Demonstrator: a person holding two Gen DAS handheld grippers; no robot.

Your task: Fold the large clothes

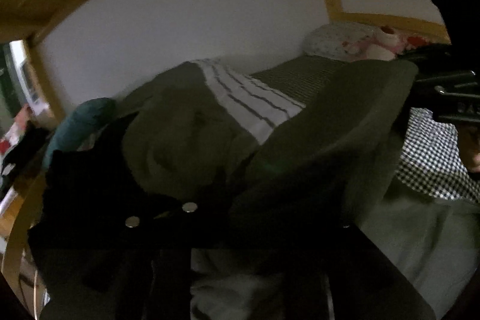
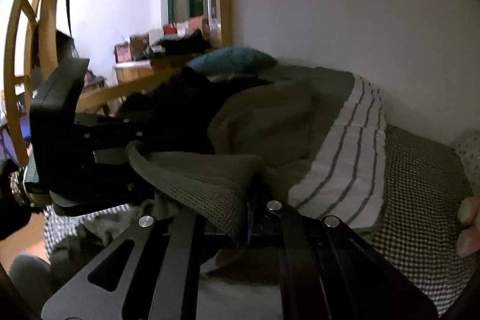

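An olive green knitted garment (image 2: 204,179) hangs stretched between my two grippers above the bed. In the right wrist view my right gripper (image 2: 255,200) is shut on a bunched fold of the knit. The left gripper (image 2: 132,152) reaches in from the left, shut on the garment's far corner. In the left wrist view the same garment (image 1: 300,146) drapes over the left gripper and hides its fingertips. More olive cloth (image 2: 270,116) lies heaped on the bed behind.
The bed has a black-and-white checked sheet (image 2: 420,185), a white striped cloth (image 2: 345,164), a teal pillow (image 2: 234,59) and a black garment (image 2: 180,98). A wooden bunk frame (image 2: 48,20) stands left and overhead, with a white wall behind. A person's fingers (image 2: 468,227) show at the right edge.
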